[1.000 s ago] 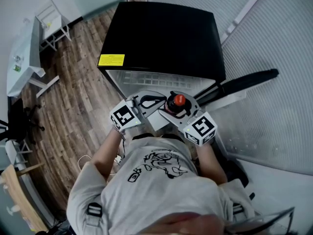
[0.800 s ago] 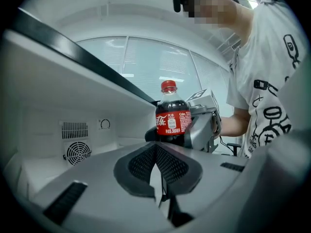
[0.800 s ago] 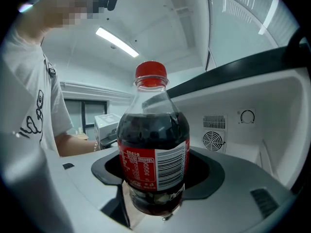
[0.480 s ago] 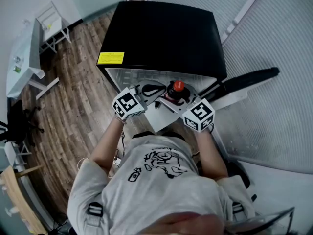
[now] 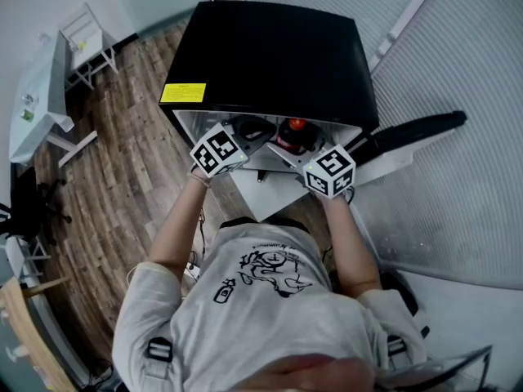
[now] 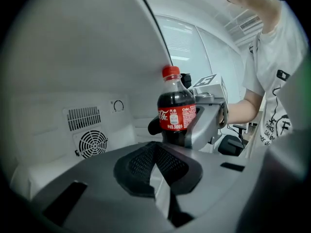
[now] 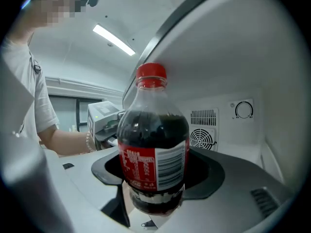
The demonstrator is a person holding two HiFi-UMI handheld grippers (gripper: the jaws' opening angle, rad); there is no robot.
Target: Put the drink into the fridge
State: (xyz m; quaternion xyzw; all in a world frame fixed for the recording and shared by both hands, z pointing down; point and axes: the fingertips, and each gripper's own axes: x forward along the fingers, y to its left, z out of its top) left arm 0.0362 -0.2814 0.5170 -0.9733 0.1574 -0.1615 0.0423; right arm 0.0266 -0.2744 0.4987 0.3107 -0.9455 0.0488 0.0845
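A cola bottle (image 5: 296, 128) with a red cap and red label stands upright in my right gripper (image 5: 292, 142), whose jaws are shut on its lower body (image 7: 153, 149). It sits just inside the mouth of the black mini fridge (image 5: 270, 64), under the top's front edge. My left gripper (image 5: 252, 131) is beside it on the left, also at the opening, with its mesh pads (image 6: 141, 161) together and nothing between them. In the left gripper view the bottle (image 6: 177, 113) and the right gripper (image 6: 206, 123) show against the fridge's white interior.
The fridge door (image 5: 409, 137) hangs open to the right. A fan vent (image 6: 91, 143) and a dial (image 6: 117, 106) are on the white back wall inside. At the left stand a white table (image 5: 37, 96), a white chair (image 5: 86, 35) and a dark office chair (image 5: 33, 202) on wood floor.
Both grippers have moved forward from in front of the fridge into its opening. The bottle went with the right gripper and now sits partly under the fridge's top edge.
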